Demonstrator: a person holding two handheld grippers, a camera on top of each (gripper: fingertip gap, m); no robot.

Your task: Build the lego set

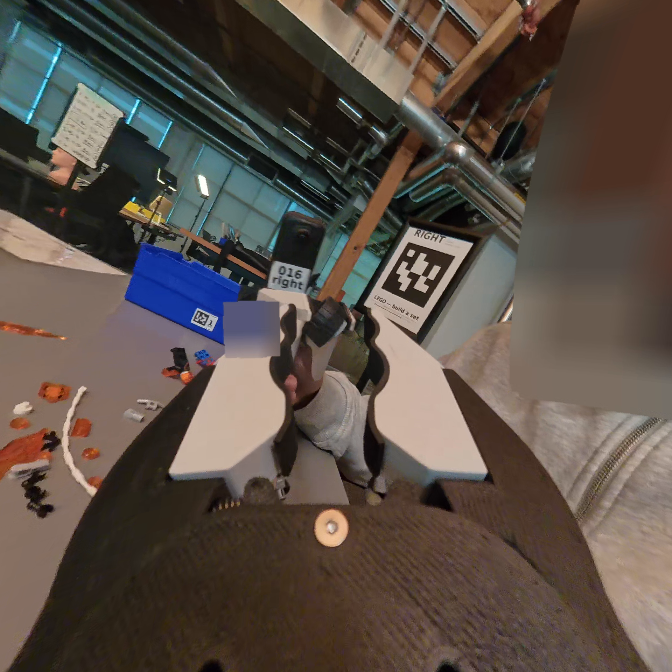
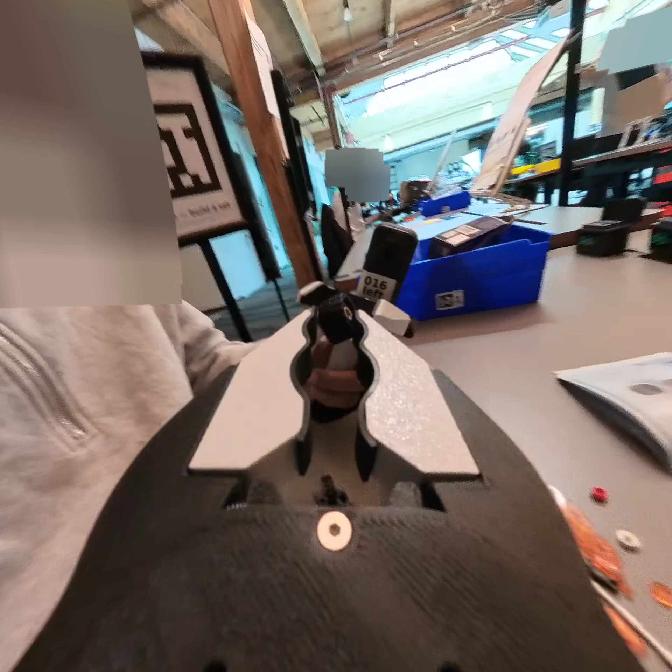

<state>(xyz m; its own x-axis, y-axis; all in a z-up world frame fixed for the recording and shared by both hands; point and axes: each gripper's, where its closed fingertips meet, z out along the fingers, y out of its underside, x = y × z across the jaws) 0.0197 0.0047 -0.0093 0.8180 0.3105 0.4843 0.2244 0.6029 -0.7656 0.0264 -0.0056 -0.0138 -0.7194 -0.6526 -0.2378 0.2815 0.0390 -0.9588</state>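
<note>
Left of the left tongs (image 1: 327,327), loose lego pieces (image 1: 40,447) lie scattered on the grey desk (image 1: 72,291): orange translucent bits, small black ones, grey pins and a white flexible strip (image 1: 71,436). Farther ahead and to the left sits a small cluster of black, blue and orange pieces (image 1: 189,360), and beyond it a blue bin (image 1: 174,287). The left tongs stand spread, their 2 fingers (image 1: 236,407) well apart and gripping nothing. Between and beyond their tips, the right tongs (image 2: 332,322) face them, clenched on a small black lego piece (image 1: 325,320).

In the right wrist view that black piece is pinched at the fingertips (image 2: 367,327), raised off the desk. A hand (image 2: 334,389) on the opposing handle shows through the gap between the fingers. Left of the right tongs is a pale zipped sleeve (image 2: 91,400) and a framed marker sign (image 2: 192,156). Ahead and to the right stands the blue bin. Farther right lies a booklet (image 2: 625,400), and nearer, a red piece (image 2: 599,494), a white round piece (image 2: 629,539) and orange pieces (image 2: 596,552).
</note>
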